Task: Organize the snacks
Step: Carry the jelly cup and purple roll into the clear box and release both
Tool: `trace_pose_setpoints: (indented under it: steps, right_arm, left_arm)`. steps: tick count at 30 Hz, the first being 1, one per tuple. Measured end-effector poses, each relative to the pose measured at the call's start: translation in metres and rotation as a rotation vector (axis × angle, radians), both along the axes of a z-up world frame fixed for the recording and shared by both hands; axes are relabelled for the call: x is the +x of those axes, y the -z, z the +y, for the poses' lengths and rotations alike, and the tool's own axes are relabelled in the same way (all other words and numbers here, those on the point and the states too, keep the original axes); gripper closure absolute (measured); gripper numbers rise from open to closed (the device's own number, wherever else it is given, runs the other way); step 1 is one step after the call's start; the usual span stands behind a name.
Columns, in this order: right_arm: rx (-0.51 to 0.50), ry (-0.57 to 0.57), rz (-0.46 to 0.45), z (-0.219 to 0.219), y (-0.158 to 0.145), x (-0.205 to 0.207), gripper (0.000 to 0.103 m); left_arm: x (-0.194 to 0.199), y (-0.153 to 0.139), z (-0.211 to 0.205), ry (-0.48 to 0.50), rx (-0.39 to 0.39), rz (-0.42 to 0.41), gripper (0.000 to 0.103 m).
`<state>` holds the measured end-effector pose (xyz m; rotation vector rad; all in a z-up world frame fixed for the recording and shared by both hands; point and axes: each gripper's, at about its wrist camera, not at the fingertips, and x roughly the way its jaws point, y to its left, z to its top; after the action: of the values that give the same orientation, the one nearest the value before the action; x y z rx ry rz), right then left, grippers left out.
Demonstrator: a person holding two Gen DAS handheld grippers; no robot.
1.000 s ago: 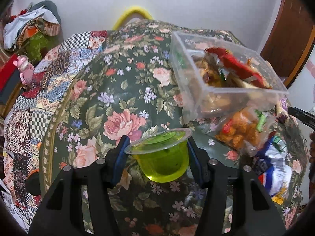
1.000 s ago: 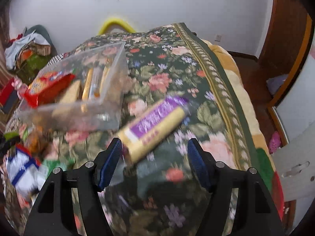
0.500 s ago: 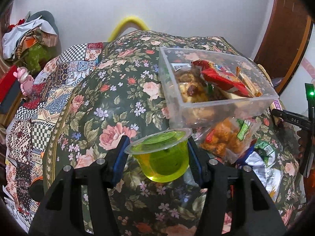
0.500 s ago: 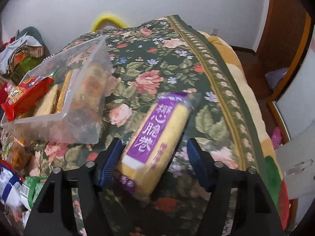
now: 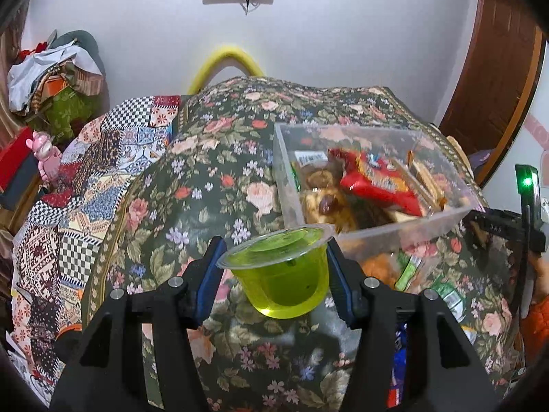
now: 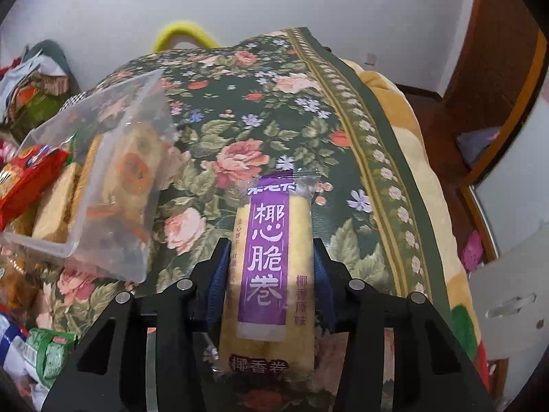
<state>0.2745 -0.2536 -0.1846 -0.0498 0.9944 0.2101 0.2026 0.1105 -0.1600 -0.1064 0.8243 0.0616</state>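
Observation:
A clear cup of green jelly [image 5: 281, 274] hangs above the floral blanket, my left gripper [image 5: 274, 252] shut on its sides just under the rim. Right behind it stands the clear plastic box [image 5: 411, 221], which holds a red packet [image 5: 374, 182] and other snacks. In the right wrist view a long yellow roll pack with a purple label [image 6: 267, 274] lies lengthwise between the fingers. My right gripper [image 6: 271, 254] is closing on it, and both blue pads touch its sides. The same box [image 6: 113, 185] sits to its left.
Loose snack packets [image 5: 411, 267] lie in front of the box, with a green one [image 6: 48, 350] at the lower left. The floral blanket [image 5: 206, 206] covers the bed, whose edge [image 6: 405, 171] drops off at the right. Clothes [image 5: 51, 79] are piled far left; a wooden door [image 5: 497, 68] stands right.
My left gripper has risen with the jelly cup, and the box now shows lower behind it. My right gripper moved forward over the roll pack and its jaws narrowed onto it.

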Motion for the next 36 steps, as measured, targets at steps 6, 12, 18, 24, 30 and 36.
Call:
trace_pose_setpoints:
  steps: [6, 12, 18, 24, 30, 36]
  right_arm:
    - [-0.013, -0.001, -0.072, -0.003, -0.024, -0.01, 0.061]
    - [0.032, -0.018, -0.156, 0.0, -0.063, -0.014, 0.061]
    - [0.107, -0.06, -0.234, 0.016, -0.097, -0.015, 0.061]
    - [0.169, -0.119, -0.268, 0.045, -0.111, -0.009, 0.061]
    - [0.182, -0.175, -0.249, 0.076, -0.102, 0.001, 0.061]
    - [0.195, -0.207, -0.191, 0.098, -0.083, 0.011, 0.061]
  left_arm:
    - [0.011, -0.014, -0.008, 0.017, -0.003, -0.037, 0.047]
    - [0.03, -0.028, -0.019, 0.016, 0.024, -0.066, 0.047]
    - [0.054, -0.04, -0.025, 0.023, 0.019, -0.078, 0.046]
    - [0.075, -0.041, -0.034, 0.03, 0.022, -0.071, 0.046]
    - [0.093, -0.032, -0.038, 0.038, 0.04, -0.049, 0.046]
    - [0.11, -0.017, -0.034, 0.024, 0.034, -0.02, 0.046]
